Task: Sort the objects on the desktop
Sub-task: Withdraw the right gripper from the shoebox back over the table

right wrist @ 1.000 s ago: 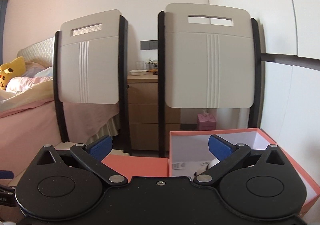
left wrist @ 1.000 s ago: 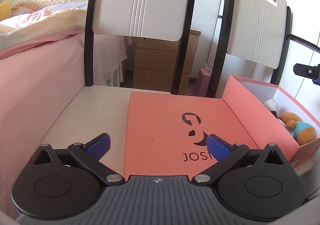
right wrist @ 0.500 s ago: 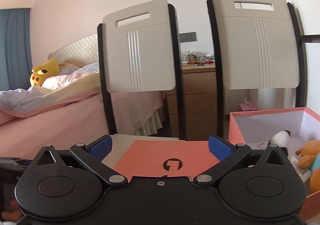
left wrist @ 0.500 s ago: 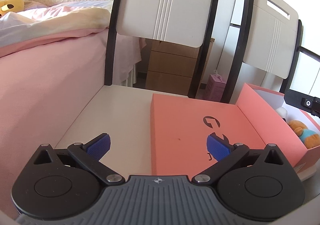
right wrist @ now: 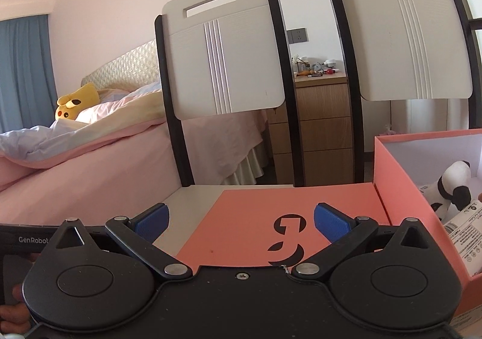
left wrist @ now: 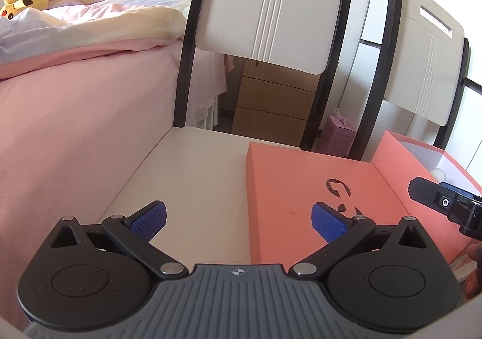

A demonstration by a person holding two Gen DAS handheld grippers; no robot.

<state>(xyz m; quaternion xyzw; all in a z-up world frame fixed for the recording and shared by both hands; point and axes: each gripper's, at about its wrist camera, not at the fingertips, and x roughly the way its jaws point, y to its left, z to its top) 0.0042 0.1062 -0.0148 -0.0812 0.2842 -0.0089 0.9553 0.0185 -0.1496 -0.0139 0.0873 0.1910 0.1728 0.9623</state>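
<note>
A salmon-pink box lid point(left wrist: 316, 197) with a dark logo lies flat on the white table point(left wrist: 192, 182); it also shows in the right wrist view point(right wrist: 271, 218). The open pink box point(right wrist: 403, 176) stands to its right and holds a black-and-white plush toy point(right wrist: 452, 185) and a white labelled packet point(right wrist: 467, 230). My left gripper point(left wrist: 238, 218) is open and empty above the lid's left edge. My right gripper point(right wrist: 241, 218) is open and empty above the lid. The right gripper's tip also shows at the left wrist view's right edge point(left wrist: 446, 203).
Two white chair backs point(right wrist: 223, 59) point(right wrist: 403, 26) stand behind the table. A pink bed point(left wrist: 75, 98) with a yellow plush point(left wrist: 24, 3) lies to the left. A wooden drawer unit point(right wrist: 322, 122) and a pink tissue box point(left wrist: 339, 132) sit behind the chairs.
Both grippers have swung left and pulled back. The box has slid toward the right edge of both views. More of the bed shows. Both grippers stay open.
</note>
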